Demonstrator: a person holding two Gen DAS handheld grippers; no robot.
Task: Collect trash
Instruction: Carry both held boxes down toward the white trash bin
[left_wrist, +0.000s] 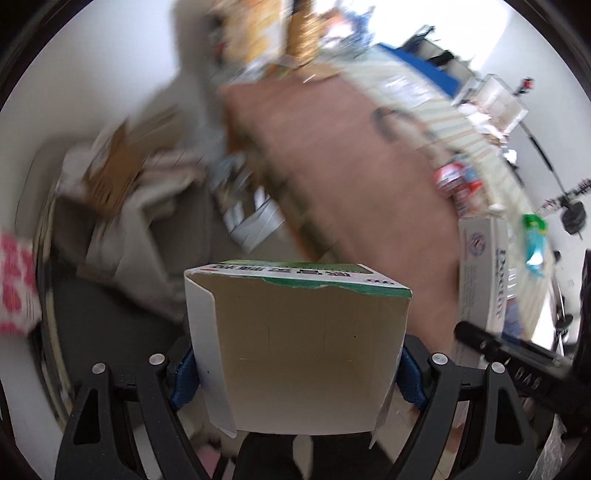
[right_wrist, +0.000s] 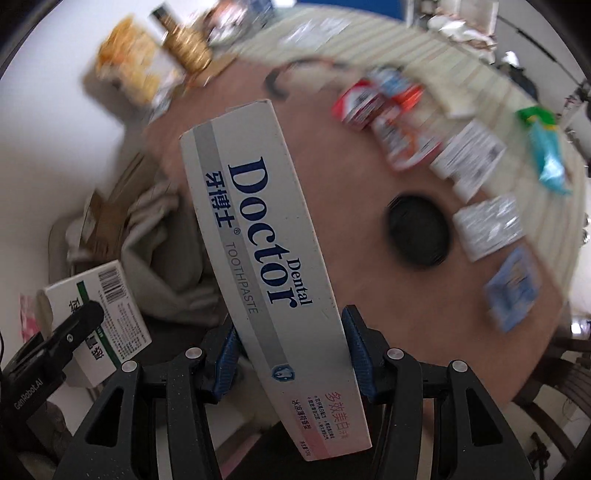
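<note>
My left gripper (left_wrist: 295, 373) is shut on an open green-and-white carton (left_wrist: 295, 347), its empty inside facing the camera. The same carton shows in the right wrist view (right_wrist: 99, 317), held by the left gripper's black finger (right_wrist: 79, 325). My right gripper (right_wrist: 291, 354) is shut on a long white Dental Doctor toothpaste box (right_wrist: 266, 240); the box also shows at the right of the left wrist view (left_wrist: 480, 269). Both are held above the edge of a round brown table (right_wrist: 351, 184). Several small packets (right_wrist: 391, 110) lie on the table's far side.
A black round lid (right_wrist: 419, 230) lies on the table. A striped cloth (right_wrist: 424, 44) covers its far part. Snack bags (right_wrist: 140, 70) stand at the back left. Below the table edge is a bin lined with a pale bag and cardboard (right_wrist: 147, 229), also seen in the left wrist view (left_wrist: 118, 173).
</note>
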